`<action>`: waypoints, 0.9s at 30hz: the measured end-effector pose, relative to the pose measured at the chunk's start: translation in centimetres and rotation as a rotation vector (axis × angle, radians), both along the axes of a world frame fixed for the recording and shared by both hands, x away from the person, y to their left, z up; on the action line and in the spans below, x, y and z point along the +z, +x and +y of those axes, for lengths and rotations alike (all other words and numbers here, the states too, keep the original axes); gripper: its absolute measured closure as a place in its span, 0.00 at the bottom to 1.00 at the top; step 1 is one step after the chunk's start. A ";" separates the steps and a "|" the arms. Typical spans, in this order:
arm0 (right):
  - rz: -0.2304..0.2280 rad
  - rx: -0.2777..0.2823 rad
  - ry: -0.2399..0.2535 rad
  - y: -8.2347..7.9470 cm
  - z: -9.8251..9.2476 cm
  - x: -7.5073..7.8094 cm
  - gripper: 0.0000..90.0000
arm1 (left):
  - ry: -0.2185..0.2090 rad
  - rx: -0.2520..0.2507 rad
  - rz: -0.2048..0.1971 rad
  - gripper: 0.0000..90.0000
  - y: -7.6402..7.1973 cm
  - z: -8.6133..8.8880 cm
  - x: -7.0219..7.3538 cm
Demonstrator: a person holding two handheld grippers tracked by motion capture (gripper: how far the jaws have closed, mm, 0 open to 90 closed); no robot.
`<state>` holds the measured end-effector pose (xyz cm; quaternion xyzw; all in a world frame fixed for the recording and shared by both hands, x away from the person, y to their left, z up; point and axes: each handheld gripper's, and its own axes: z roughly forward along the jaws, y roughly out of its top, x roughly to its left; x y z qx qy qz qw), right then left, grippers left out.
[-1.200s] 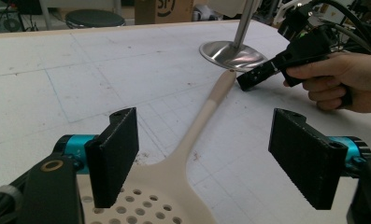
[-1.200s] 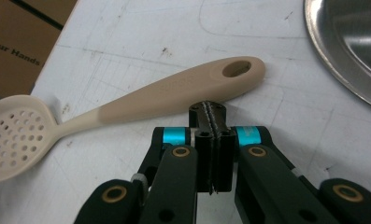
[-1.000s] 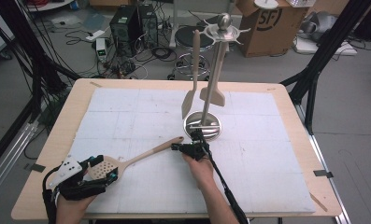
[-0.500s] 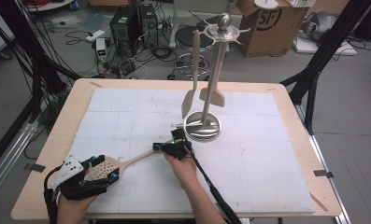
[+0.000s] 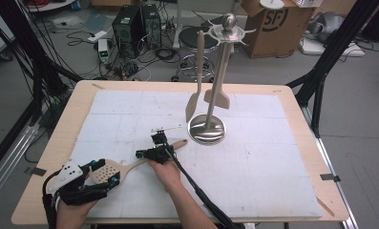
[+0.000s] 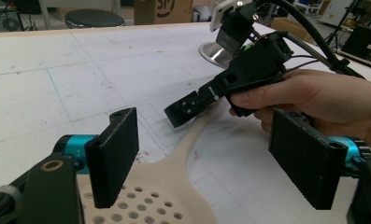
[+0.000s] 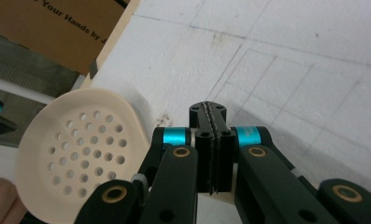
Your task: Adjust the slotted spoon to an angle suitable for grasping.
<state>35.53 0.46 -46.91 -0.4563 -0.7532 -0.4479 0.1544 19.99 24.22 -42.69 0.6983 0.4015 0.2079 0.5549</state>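
Slotted wooden spatula (image 5: 130,167) flat on bench (image 5: 273,157), perforated head between spread left tool (image 5: 99,174). Right tool (image 5: 146,153) pressed together, empty, over handle. Best opened before descending squarely across handle. Left gripper view: head under wide jaws. Right gripper view: pads (image 7: 211,140) meeting, head (image 7: 80,154) beyond.

The metal stand (image 5: 207,128) with its two hanging spatulas (image 5: 195,98) is blocking the middle of the table (image 5: 292,157) toward the far edge. The skimmer (image 5: 130,164) is lying across the near left part. The right side and far left corner are lying open for passage.
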 end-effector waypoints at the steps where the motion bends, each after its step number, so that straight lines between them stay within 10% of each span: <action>1: -0.001 0.003 -0.004 0.1 0.0 0.0 1.00 | -0.002 0.000 0.000 0.28 0.0 0.0 0.0; 8: -0.014 0.085 -0.125 0.0 1.9 0.5 1.00 | -0.001 -0.002 0.000 0.28 0.0 0.0 0.0; 27: 0.016 0.201 -0.221 -1.7 0.8 1.5 1.00 | -0.010 0.003 -0.007 0.28 -0.3 0.2 0.2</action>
